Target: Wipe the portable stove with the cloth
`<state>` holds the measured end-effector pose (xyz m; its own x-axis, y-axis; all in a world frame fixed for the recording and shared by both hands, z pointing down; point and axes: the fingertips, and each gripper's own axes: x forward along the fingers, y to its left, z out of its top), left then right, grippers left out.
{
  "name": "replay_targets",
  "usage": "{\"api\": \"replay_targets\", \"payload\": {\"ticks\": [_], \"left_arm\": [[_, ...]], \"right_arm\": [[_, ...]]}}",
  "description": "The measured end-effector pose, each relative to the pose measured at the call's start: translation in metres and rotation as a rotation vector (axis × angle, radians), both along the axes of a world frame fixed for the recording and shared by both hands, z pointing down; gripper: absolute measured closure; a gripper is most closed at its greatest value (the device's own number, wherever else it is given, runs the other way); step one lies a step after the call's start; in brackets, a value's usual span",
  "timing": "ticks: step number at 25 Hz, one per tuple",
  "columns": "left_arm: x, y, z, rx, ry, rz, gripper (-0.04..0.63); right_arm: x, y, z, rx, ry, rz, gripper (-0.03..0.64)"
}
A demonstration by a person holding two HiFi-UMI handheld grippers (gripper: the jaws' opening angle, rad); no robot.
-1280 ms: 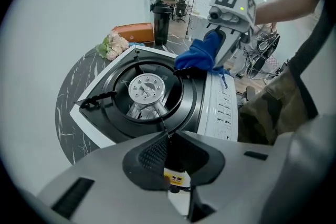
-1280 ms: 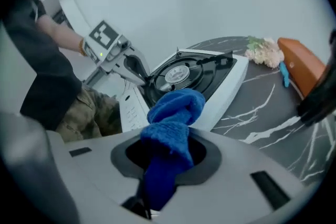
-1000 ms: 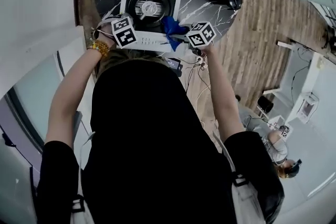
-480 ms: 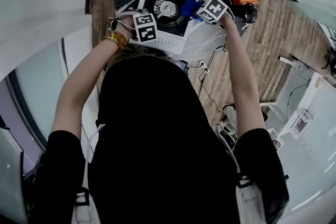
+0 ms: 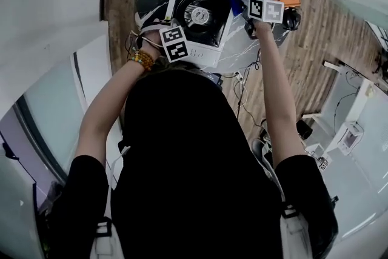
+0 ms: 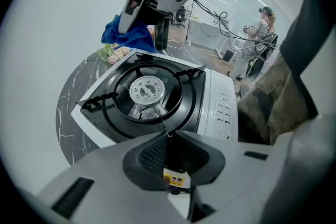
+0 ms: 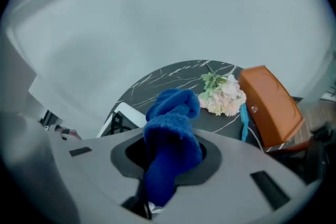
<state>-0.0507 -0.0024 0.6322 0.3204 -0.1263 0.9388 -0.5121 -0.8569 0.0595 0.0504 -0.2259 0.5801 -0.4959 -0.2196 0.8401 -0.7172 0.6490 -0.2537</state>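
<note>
Blue and fleecy, the cloth [image 7: 170, 157] is sitting bunched between the jaws of the right gripper [image 7: 171, 148]. The jaws are clamping its middle while a thick fold is spilling up and out past the jaw tips. Those jaws have just been easing a touch wider, yet the pads are pressing on the fabric and we are seeing nothing slipping free. We are finding the cloth lifted clear of the portable stove [image 6: 218, 99]. From these jaws only a white corner of it is peeking in, low and to the left. Straight beyond the tips we are looking at the dark marbled table [image 7: 168, 78], a bunch of pale flowers [image 7: 223, 94] and, further right, an orange case [image 7: 270, 105]. The left gripper [image 6: 167, 138] is holding its jaws pressed together with nothing between them. The stove's near edge is lying just beyond its tips, with the round burner [image 6: 147, 92] and the black pan supports straight ahead. The right gripper and its cloth are hanging high past the stove's far side. We cannot tell whether the closed left tips are touching the stove. We are judging the wipe to be either between strokes or close to finished, since the cloth is resting on no surface. The black top and white front panel are showing no smears, and nothing is marking which parts have been covered. If any area is left, the cloth is needing to come back down onto it.
</note>
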Motion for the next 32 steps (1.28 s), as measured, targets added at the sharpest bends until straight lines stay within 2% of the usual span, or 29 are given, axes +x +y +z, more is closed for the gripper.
{"api": "replay_targets", "payload": {"ticks": [1, 4, 6, 9, 13, 19, 23, 26, 27, 28, 31, 32], "left_arm": [[0.001, 0.000, 0.000, -0.003, 0.001, 0.000, 0.551], [0.003, -0.001, -0.001, -0.009, 0.009, 0.006, 0.550], [0.004, -0.001, -0.001, -0.002, 0.020, 0.010, 0.549], [0.002, -0.001, 0.000, 0.012, 0.045, 0.016, 0.549], [0.002, 0.000, -0.003, 0.016, 0.079, 0.041, 0.549], [0.001, 0.000, -0.002, -0.002, 0.105, 0.073, 0.543], [0.002, 0.001, -0.004, 0.000, 0.113, 0.082, 0.541], [0.001, 0.001, -0.004, 0.006, 0.114, 0.080, 0.540], [0.000, 0.001, -0.003, 0.008, 0.116, 0.080, 0.540], [-0.001, 0.002, -0.003, 0.010, 0.123, 0.078, 0.540], [0.000, 0.005, -0.005, 0.020, 0.209, 0.035, 0.534], [0.000, 0.006, -0.010, 0.028, 0.267, 0.004, 0.531]], "right_arm": [[-0.005, -0.003, 0.008, -0.032, 0.026, 0.020, 0.532], [-0.021, 0.006, 0.046, -0.140, 0.185, -0.034, 0.532], [-0.027, 0.008, 0.058, -0.179, 0.253, -0.014, 0.535], [-0.037, 0.010, 0.060, -0.225, 0.291, 0.020, 0.535], [-0.056, 0.014, 0.060, -0.251, 0.338, -0.011, 0.537], [-0.117, 0.025, 0.062, -0.254, 0.326, -0.099, 0.537], [-0.165, 0.036, 0.059, -0.294, 0.269, -0.167, 0.537], [-0.183, 0.038, 0.057, -0.269, 0.263, -0.265, 0.541], [-0.188, 0.039, 0.053, -0.254, 0.208, -0.293, 0.541], [-0.195, 0.039, 0.043, -0.252, 0.090, -0.293, 0.538], [-0.205, 0.042, -0.030, -0.247, -0.444, -0.164, 0.536], [-0.197, 0.046, -0.057, -0.202, -0.566, -0.143, 0.535]]}}
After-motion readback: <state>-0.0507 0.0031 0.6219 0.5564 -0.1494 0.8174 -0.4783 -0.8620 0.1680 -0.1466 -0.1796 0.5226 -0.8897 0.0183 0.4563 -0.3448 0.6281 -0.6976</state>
